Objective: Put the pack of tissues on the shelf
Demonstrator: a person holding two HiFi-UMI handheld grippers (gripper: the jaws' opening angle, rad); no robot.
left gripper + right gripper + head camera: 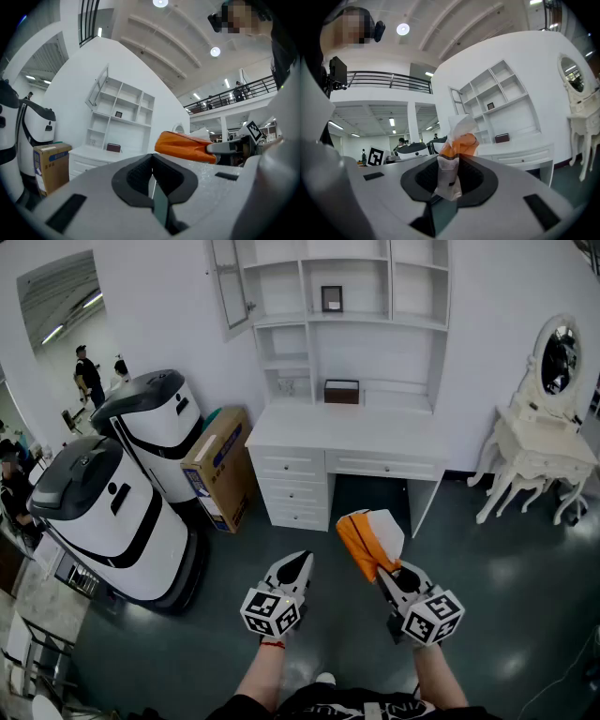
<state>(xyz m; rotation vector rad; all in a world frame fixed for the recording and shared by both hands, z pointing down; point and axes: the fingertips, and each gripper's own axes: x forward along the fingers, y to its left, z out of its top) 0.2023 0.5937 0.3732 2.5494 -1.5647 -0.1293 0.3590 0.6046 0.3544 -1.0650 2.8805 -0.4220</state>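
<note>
Right hand-held gripper, head view: pinches the pack of tissues by its near end. The pack juts forward over the dark floor, well short of the white shelf above the worktop. Left hand-held gripper: alongside, carrying nothing.

Left gripper view: jaws pressed together, nothing between them. The pack shows beyond as a soft, glossy orange wedge.

Right gripper view: dark ribbed pads close on a thin, crumpled tail of white and orange film; the plump body sits ahead of the hold.

Hazards, as judged:
- Slick film held only at one end could slide from the pads during the reach, dropping the pack to the floor.
- The soft body could sag or swing and catch the shelf edge.
- A release made too early would land it on the worktop instead.
</note>
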